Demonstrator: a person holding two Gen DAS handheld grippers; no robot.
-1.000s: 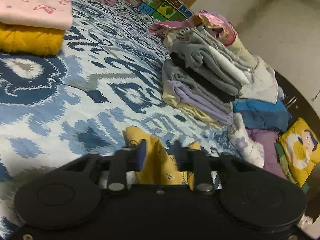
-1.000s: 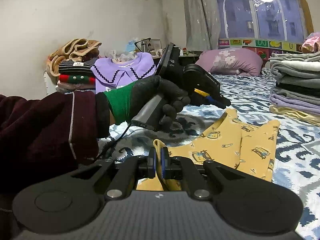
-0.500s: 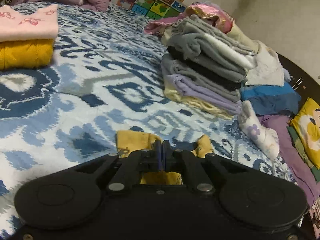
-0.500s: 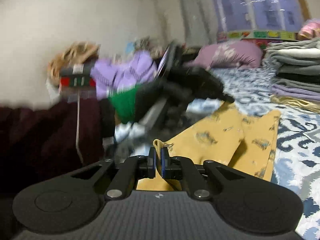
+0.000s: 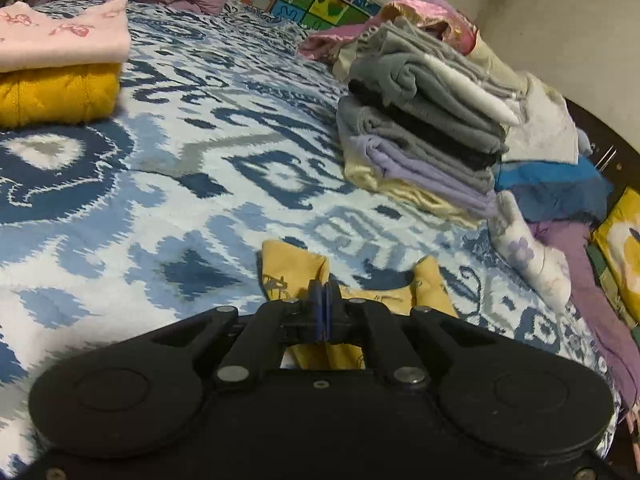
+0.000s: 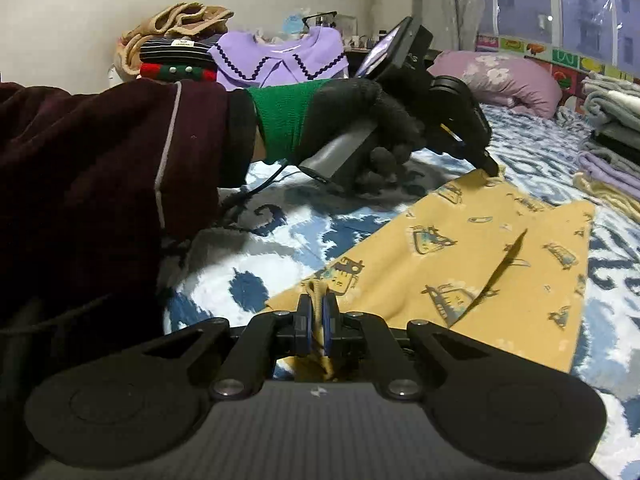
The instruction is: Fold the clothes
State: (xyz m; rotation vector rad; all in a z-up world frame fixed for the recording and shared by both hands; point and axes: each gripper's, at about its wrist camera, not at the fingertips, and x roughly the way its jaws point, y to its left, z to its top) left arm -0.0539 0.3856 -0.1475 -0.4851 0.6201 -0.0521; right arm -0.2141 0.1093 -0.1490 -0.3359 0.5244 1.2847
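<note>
**Right wrist view: both grippers clamped on yellow printed trousers**

The yellow printed trousers [image 6: 472,264] lie flat on the blue patterned bedspread [image 6: 280,248]. The right gripper [image 6: 316,312] has its fingers closed on the waistband (drawstring end); the left gripper [image 6: 490,166], in a gloved hand [image 6: 360,120], pinches a leg cuff, fingers closed. Folded clothes stack [image 5: 424,136] stands nearby.

Your yellow trousers [image 6: 480,256] lie flat on the bed — printed with little cars, one leg folded, both ends pinched.

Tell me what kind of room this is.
Most likely a bedroom: the yellow pants lie on a blue patterned bedspread, with a floral pillow and folded clothes stack nearby.
</note>
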